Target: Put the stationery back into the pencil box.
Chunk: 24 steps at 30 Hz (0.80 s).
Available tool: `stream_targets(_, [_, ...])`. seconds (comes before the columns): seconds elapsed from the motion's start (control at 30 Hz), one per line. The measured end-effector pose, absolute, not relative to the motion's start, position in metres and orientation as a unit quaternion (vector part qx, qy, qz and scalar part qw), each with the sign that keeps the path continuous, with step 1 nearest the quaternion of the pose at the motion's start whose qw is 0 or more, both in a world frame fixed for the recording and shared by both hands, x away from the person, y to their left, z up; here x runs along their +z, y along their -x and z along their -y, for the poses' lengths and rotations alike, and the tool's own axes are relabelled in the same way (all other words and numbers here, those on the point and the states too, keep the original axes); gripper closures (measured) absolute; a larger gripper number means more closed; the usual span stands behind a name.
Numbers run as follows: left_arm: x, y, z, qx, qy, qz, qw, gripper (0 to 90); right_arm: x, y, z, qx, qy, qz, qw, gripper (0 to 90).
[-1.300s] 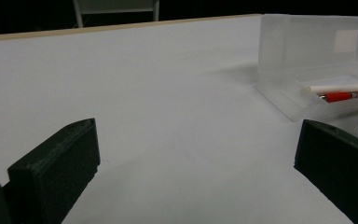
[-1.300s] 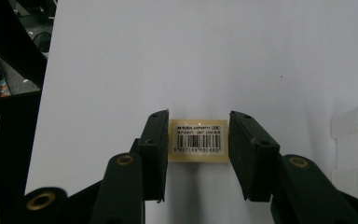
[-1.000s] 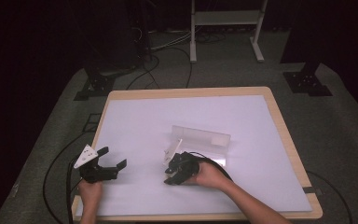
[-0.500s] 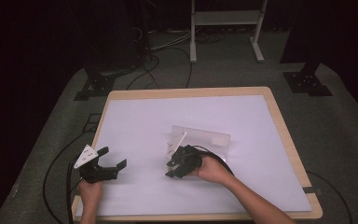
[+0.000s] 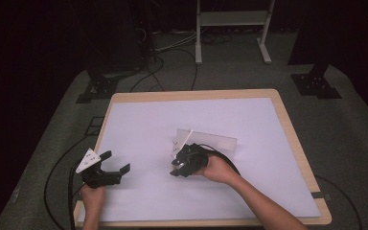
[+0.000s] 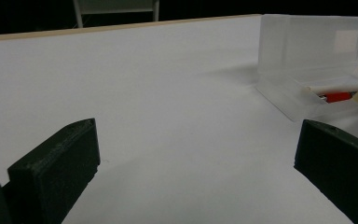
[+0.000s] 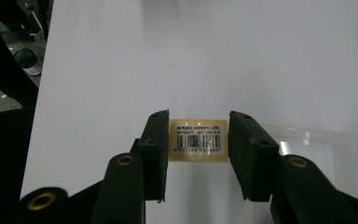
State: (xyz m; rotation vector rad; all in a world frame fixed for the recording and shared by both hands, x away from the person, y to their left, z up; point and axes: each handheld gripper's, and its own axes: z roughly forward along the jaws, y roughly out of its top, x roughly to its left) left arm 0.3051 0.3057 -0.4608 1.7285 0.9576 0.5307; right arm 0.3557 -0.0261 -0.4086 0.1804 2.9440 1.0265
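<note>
The right gripper (image 7: 198,154) was seen with its two black jaws partly closed on a flat, cream-coloured rectangular piece with a printed barcode label (image 7: 198,140); the pads pressed on its two short ends, so its long axis ran straight across the jaw gap. In the high view this gripper (image 5: 181,162) was held just at the near-left corner of the clear plastic hinged box (image 5: 206,142), with the held piece raised off the white table top (image 5: 143,124). The box lay open, lid standing upright at its far side, long axis running left to right across the table; a red-tipped item (image 6: 336,96) lay in its tray. The left gripper (image 5: 110,168) was noted well to the left of the box, jaws spread wide and holding nothing. The right hand (image 5: 215,167) was judged plainly nearer the box, so any placing into it would fall to that side.
</note>
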Motion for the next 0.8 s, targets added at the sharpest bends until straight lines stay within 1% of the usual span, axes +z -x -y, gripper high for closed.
stream_targets(0.8, [-0.461, -0.305, -0.306, 0.221, -0.721, -0.399, 0.522, 0.0, -0.396, -0.370, 0.028, 0.337, -0.070, -0.938, 0.028, 58.7])
